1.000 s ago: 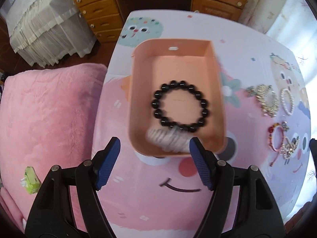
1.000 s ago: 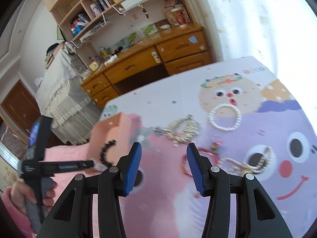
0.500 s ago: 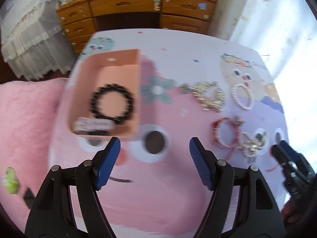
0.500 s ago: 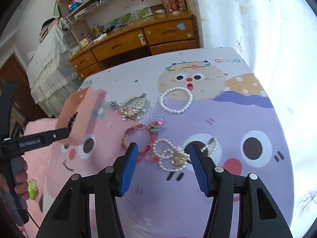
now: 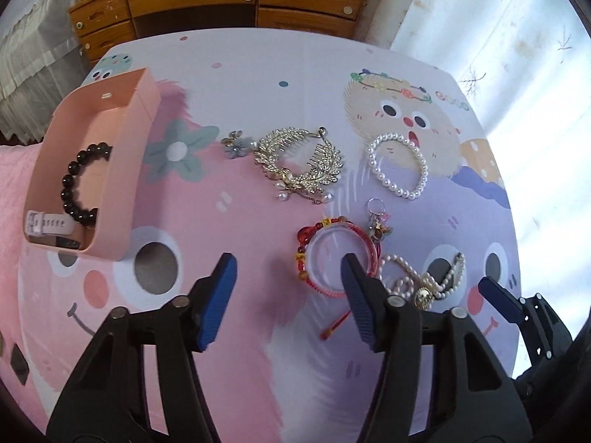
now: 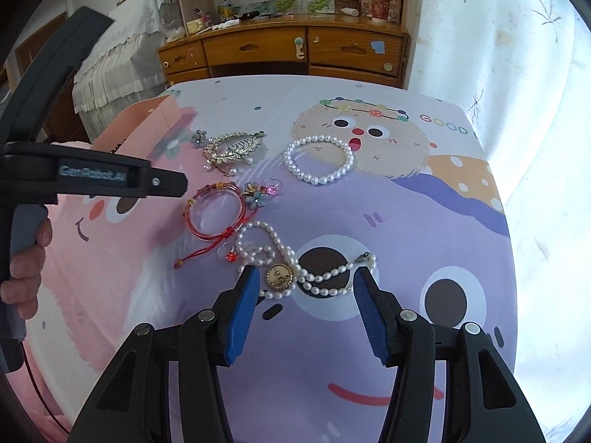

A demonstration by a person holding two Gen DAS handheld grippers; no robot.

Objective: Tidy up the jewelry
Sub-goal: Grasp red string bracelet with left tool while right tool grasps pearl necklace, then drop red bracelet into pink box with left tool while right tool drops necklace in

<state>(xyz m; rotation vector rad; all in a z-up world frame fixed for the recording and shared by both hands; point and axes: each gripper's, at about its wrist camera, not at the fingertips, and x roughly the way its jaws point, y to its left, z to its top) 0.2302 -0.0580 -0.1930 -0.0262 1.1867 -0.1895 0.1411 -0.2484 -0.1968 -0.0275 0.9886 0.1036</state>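
Observation:
A pink box at the table's left holds a black bead bracelet and a white watch strap. On the cartoon tablecloth lie a gold leaf hair comb, a pearl bracelet, a red bracelet and a pearl necklace with a gold pendant. My left gripper is open and empty, just before the red bracelet. My right gripper is open and empty, its fingers either side of the pearl necklace.
A small flower charm lies beside the red bracelet. A wooden desk with drawers stands behind the table. A pink blanket lies left of the table. White curtains hang at the right.
My left gripper has swung right, from over the pink box to the loose jewelry. My right gripper has moved in and down over the pearl necklace. Both stayed open.

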